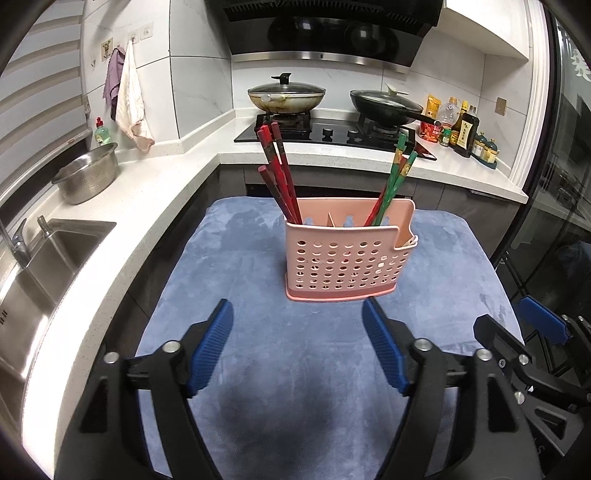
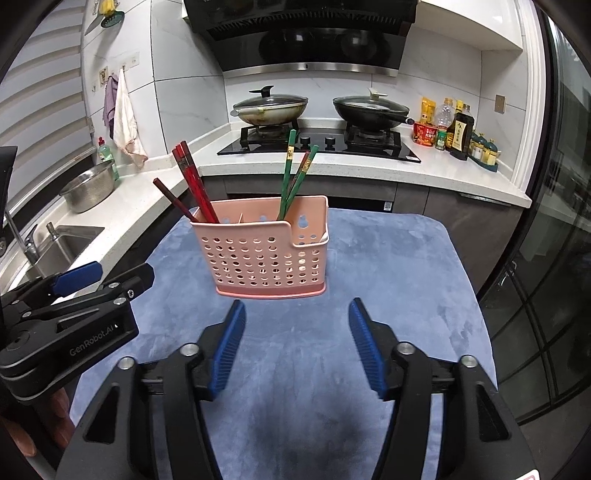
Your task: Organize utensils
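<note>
Utensil holder upright on the cloth covering the worktop, toward its far half. One chopstick bundle in the holder's left compartment, leaning left; a second bundle in the compartment to its right, leaning right. Behind: stove carrying two lidded pans. Far left: sink, colander behind it.

Setting: home kitchen. Evidence: gas hob set in white stone counter, two lidded woks on the burners, black range hood above. Stainless sink with tap at left; metal colander beside it. Sauce and oil bottles grouped right of hob. Dishcloths hang from wall hooks. Tiled walls; slatted blind on window.
</note>
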`<state>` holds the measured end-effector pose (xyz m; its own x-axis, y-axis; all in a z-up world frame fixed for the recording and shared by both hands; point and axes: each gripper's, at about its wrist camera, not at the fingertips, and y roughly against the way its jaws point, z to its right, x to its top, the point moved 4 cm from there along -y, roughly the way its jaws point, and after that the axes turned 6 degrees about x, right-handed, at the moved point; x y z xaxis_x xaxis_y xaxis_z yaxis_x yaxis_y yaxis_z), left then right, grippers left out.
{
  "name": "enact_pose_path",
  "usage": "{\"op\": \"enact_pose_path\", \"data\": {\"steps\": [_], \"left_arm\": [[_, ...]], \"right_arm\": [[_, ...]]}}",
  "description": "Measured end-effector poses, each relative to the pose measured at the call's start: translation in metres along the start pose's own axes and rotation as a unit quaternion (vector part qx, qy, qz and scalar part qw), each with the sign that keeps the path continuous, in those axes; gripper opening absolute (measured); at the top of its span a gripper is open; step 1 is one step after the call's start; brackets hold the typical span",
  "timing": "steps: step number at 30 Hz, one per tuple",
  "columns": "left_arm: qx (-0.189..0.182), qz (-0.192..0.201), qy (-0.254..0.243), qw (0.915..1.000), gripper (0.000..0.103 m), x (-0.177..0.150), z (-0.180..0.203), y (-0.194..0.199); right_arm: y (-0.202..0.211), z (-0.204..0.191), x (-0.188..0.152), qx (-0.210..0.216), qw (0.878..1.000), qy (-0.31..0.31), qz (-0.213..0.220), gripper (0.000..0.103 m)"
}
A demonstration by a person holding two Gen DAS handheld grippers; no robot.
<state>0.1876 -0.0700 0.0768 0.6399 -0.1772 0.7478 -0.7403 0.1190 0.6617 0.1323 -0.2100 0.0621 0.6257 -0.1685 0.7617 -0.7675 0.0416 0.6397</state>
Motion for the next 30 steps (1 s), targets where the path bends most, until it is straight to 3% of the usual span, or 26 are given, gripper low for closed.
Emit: {"op": "enact_pose_path", "data": {"steps": [5, 7, 14, 17, 30], "left_arm": [[0.002, 0.0, -0.001, 1.0, 0.076, 0.0, 0.001, 0.0], [0.007, 0.0, 0.001, 1.0, 0.079, -0.001, 0.0, 0.0], [0.015, -0.003, 0.007, 0.9999, 0.086, -0.002, -0.003, -0.004], [0.018, -0.007, 0.014, 0.9997, 0.094, -0.002, -0.008, -0.006], [0.035, -0.004, 0.007, 0.9993, 0.096, -0.004, -0.008, -0.006]], "right_arm": [[0.0, 0.002, 0.0, 0.0, 1.0, 0.0, -0.002, 0.068], [0.0, 0.003, 0.0, 0.003, 1.0, -0.001, -0.001, 0.081], [-0.003, 0.004, -0.001, 0.003, 1.0, -0.004, -0.007, 0.085], [-0.005, 0.004, -0.001, 0.002, 1.0, -0.007, -0.008, 0.097], [-0.006, 0.005, 0.0, -0.019, 1.0, 0.0, -0.004, 0.097]]}}
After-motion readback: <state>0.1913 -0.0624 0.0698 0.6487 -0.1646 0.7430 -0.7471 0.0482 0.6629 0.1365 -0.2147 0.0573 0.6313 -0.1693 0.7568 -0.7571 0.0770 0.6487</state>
